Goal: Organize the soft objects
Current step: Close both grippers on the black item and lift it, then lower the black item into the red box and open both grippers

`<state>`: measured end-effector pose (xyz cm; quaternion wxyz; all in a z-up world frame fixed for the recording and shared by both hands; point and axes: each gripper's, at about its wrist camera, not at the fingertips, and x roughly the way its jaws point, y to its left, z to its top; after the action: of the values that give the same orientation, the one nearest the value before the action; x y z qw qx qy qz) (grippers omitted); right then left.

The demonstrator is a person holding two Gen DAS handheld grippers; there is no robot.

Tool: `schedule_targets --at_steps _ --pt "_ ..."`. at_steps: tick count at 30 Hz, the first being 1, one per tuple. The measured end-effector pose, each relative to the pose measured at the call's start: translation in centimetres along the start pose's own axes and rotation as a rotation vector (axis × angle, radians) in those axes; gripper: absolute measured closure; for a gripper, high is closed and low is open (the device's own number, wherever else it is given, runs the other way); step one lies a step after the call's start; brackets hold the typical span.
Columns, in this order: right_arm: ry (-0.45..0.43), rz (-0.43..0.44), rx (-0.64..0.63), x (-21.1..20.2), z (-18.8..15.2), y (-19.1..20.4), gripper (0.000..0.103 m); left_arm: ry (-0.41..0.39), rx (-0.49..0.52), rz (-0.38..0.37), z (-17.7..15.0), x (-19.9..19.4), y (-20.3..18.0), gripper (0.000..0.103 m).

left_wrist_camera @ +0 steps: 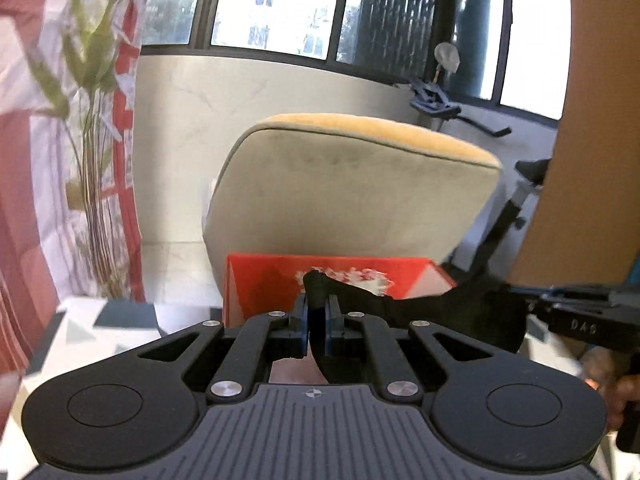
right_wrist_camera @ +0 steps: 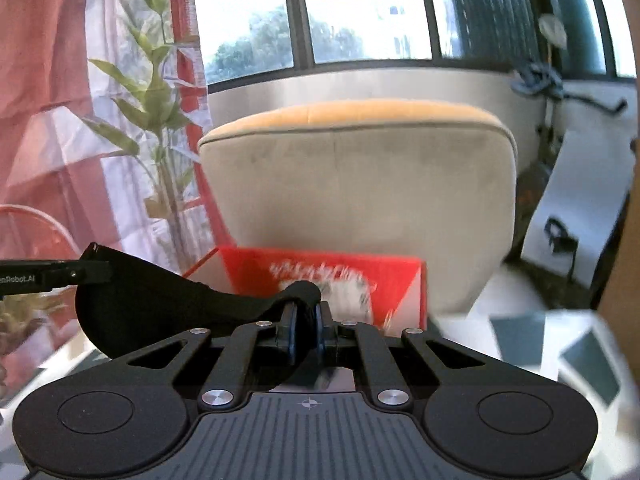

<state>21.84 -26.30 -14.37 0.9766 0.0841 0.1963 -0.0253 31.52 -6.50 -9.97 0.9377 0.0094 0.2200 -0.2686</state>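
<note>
At the far left, a red and white curtain is hanging beside a tall green plant, with a window running along the far wall. The left gripper is clamping its blue pads tightly on one end of a black cloth, which is stretching away to the right. In the left wrist view that cloth is reaching the right gripper, seen from the side at the right edge. In the right wrist view the right gripper is likewise pinching the other end of the black cloth between its closed pads, while the left gripper is holding the far corner at the left. The cloth is hanging taut between the two grippers, lifted clear of the patterned desk. Just beyond it, a red box is standing on the desk, and behind the box a beige chair back with an orange top is rising. At the far right, an exercise bike is standing near the window.
</note>
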Motion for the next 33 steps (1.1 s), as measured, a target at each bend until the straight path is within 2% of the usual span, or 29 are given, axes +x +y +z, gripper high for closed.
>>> schedule_targets --at_steps 3,5,7,11,18,30,32,33 --pt "0.002 -0.043 -0.049 2.4 0.6 0.1 0.094 0.038 0.004 0.003 0.2 3.1 -0.1 0.095" --pt "0.025 -0.07 -0.073 3.9 0.5 0.1 0.094 0.082 -0.012 -0.023 -0.1 4.9 0.1 0.095" --pt "0.057 -0.092 -0.091 5.2 0.0 0.0 0.095 0.168 -0.007 -0.017 -0.6 7.2 -0.1 0.095" --pt "0.137 -0.099 -0.052 7.3 -1.2 -0.6 0.095 0.259 -0.006 -0.016 -1.8 9.2 -0.3 0.095" --pt "0.187 -0.091 -0.002 8.5 -2.7 -1.1 0.095 0.295 0.005 -0.021 -2.4 10.0 0.3 0.095" --pt "0.222 -0.108 0.005 8.5 -3.4 -1.7 0.095 0.334 0.04 -0.017 -2.7 10.0 0.0 0.093" --pt "0.223 -0.125 0.005 8.3 -3.3 -1.9 0.093 0.33 0.035 -0.023 -2.5 9.6 0.3 0.083" --pt "0.22 -0.136 0.004 8.1 -3.3 -2.0 0.091 0.329 0.034 -0.034 -2.4 9.4 0.4 0.069"
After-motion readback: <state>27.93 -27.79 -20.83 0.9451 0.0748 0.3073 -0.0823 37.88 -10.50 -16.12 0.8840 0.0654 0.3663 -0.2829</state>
